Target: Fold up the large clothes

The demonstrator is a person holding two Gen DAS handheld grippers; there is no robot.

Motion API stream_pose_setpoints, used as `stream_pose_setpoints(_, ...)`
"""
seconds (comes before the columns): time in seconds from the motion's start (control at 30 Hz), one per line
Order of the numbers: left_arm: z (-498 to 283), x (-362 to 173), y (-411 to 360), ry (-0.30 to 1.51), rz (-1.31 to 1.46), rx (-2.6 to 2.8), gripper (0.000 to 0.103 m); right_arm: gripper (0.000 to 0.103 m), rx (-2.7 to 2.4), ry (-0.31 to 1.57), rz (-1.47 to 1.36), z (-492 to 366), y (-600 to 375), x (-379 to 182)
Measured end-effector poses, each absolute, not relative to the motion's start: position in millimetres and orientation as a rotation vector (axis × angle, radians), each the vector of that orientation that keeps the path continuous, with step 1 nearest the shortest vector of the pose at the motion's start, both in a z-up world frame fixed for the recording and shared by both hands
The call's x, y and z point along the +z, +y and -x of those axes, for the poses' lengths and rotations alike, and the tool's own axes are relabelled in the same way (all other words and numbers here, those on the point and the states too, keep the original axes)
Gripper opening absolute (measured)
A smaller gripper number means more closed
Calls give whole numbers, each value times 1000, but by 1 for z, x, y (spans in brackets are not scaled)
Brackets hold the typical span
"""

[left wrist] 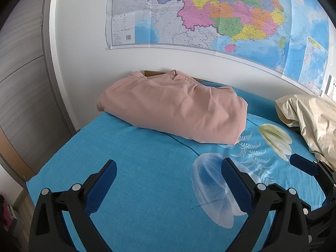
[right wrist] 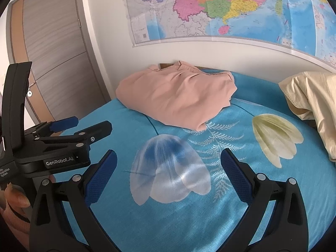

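Observation:
A pink garment (left wrist: 174,107) lies folded in a bundle at the far end of the blue bed sheet (left wrist: 136,168), against the wall; it also shows in the right wrist view (right wrist: 178,95). My left gripper (left wrist: 169,166) is open and empty, low over the sheet, well short of the garment. My right gripper (right wrist: 168,155) is open and empty, over the flower print. The left gripper shows from the side in the right wrist view (right wrist: 92,125), and the right gripper's fingertip (left wrist: 302,162) shows at the right edge of the left wrist view.
A cream garment (left wrist: 310,121) lies crumpled at the right edge of the bed (right wrist: 310,98). A map (left wrist: 210,14) hangs on the wall behind. A wooden wardrobe door (left wrist: 23,84) stands on the left, next to the bed's corner.

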State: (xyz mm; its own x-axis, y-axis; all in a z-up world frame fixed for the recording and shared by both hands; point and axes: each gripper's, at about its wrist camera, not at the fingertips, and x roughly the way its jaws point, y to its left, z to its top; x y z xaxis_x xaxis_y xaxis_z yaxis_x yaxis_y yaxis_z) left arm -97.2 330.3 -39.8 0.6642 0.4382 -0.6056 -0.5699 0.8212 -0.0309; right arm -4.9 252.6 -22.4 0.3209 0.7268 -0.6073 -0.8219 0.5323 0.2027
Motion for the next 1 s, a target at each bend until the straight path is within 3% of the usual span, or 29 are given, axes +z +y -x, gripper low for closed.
stream_pose_setpoints(1.0,95,-42,328,630,223,574,96,97,1019,727,149,5,252,-26)
